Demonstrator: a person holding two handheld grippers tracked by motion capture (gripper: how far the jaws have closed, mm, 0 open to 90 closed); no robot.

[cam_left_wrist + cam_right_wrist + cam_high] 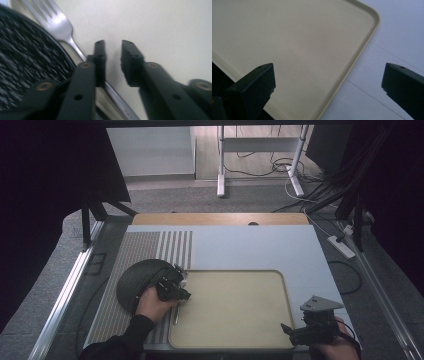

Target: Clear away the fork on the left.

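Grey surface [240, 245], beige tray [235, 320] lower centre. Left gripper [113, 58], jaws slightly apart & empty, hovers at tray's left edge; fork [60, 27] lies just left of jaws, handle running alongside, by dark plate [25, 62]. Right gripper [328, 82] wide open, lower right.

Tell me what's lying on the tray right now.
A fork lies on the tray along its left edge, beside the dark plate. The left gripper covers part of its handle. No other item shows on it.
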